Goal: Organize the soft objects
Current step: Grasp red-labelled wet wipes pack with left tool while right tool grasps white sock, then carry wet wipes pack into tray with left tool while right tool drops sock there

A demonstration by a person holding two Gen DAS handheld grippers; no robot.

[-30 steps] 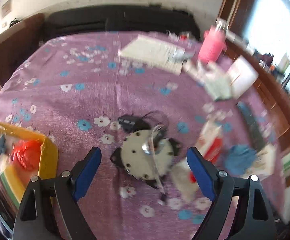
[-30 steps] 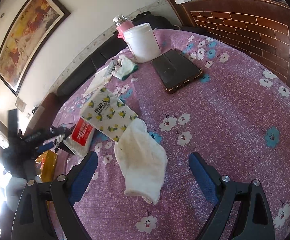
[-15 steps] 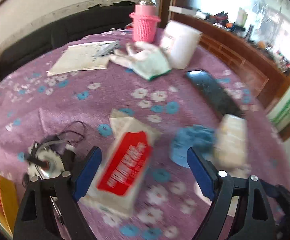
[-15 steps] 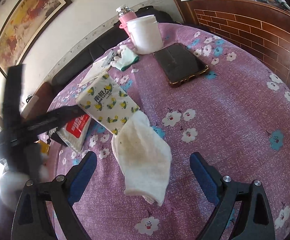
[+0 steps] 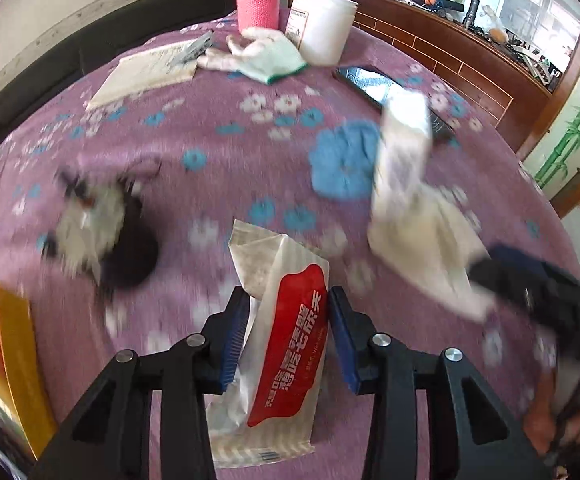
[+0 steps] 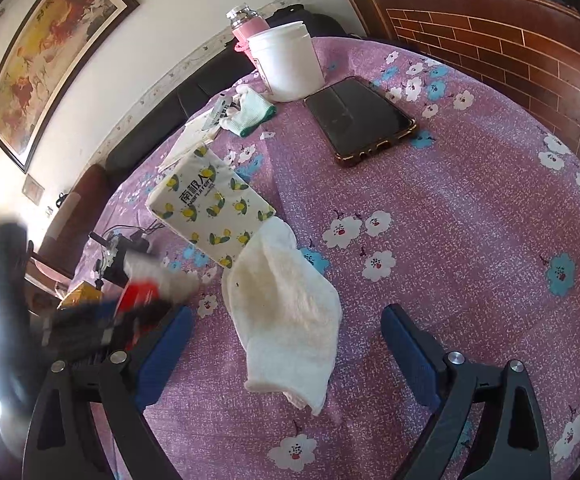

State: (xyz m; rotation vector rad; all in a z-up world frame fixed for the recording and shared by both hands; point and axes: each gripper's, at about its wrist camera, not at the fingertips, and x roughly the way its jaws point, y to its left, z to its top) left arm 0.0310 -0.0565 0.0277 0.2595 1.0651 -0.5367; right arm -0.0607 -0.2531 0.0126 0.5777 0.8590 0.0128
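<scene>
Tissue packs (image 5: 286, 356), two; one white towel (image 6: 286, 320); perhaps one glove (image 6: 250, 114).

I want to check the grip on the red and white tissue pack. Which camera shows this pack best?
The left wrist view. There the tissue pack fills the foreground, pinched between the left gripper fingers, its red label readable. The right wrist view shows it only as a blurred red and white smear at the left edge.

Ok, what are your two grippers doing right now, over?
Left gripper shut on the red-label tissue pack. Right gripper open, hovering over the white towel. Lemon-print tissue pack touching the towel's far end.
</scene>
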